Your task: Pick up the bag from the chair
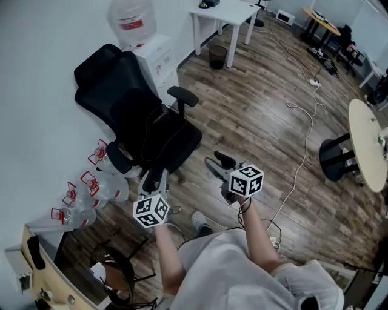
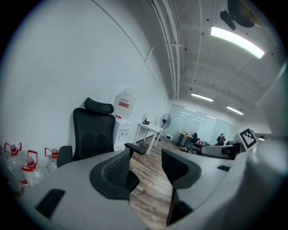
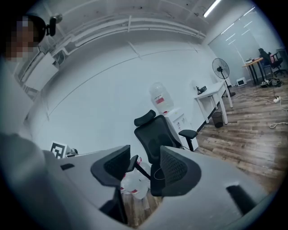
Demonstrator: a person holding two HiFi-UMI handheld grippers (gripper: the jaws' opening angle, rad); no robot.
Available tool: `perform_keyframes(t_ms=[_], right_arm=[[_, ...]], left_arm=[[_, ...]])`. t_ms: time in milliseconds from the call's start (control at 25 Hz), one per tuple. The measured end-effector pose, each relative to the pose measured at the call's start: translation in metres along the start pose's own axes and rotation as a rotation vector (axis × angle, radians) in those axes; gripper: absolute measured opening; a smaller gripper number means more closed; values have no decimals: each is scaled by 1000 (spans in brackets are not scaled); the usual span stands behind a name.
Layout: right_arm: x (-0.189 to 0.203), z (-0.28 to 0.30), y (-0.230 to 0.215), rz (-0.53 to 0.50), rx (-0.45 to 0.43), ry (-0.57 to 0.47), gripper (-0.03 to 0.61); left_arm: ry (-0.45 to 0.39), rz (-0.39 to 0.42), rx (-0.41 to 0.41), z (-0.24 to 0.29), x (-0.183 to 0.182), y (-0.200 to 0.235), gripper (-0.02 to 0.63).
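A black office chair (image 1: pixel 159 136) stands by the white wall. On its seat a black bag (image 1: pixel 134 113) leans against the backrest, hard to tell apart from the dark chair; a thin cord loops at its front. The right gripper view shows the chair (image 3: pixel 158 134) with the bag (image 3: pixel 155 144) on it. My left gripper (image 1: pixel 154 179) is open just in front of the seat's near edge, with nothing between its jaws (image 2: pixel 150 173). My right gripper (image 1: pixel 217 164) is open and empty, to the right of the seat, above the wooden floor (image 3: pixel 145 168).
A water dispenser (image 1: pixel 145 42) stands behind the chair. Several large water bottles (image 1: pixel 91 194) lie on the floor to its left. A white table (image 1: pixel 223 17) with a bin (image 1: pixel 217 56) is at the back, and a round table (image 1: pixel 367 145) at the right. Cables (image 1: pixel 304 136) run across the floor.
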State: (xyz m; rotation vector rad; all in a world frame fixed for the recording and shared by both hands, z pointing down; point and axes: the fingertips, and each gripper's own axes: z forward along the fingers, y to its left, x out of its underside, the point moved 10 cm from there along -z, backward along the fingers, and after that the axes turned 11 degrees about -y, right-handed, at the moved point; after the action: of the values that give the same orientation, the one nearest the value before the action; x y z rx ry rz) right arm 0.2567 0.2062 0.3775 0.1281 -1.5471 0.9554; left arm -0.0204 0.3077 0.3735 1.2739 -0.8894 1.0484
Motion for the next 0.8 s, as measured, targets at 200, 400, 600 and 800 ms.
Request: perform_keyframes(t_ms=[200, 400, 600, 800], right_arm=[[2, 30, 13, -82, -21, 19, 256], [4, 54, 22, -108, -37, 21, 238], [3, 70, 25, -132, 4, -9, 168], [4, 78, 14, -43, 42, -66, 108]], left_arm=[[-11, 4, -6, 5, -10, 24, 215], [-12, 3, -23, 4, -18, 43, 215], [-7, 4, -26, 3, -23, 58, 216], [16, -2, -23, 12, -21, 66, 222]])
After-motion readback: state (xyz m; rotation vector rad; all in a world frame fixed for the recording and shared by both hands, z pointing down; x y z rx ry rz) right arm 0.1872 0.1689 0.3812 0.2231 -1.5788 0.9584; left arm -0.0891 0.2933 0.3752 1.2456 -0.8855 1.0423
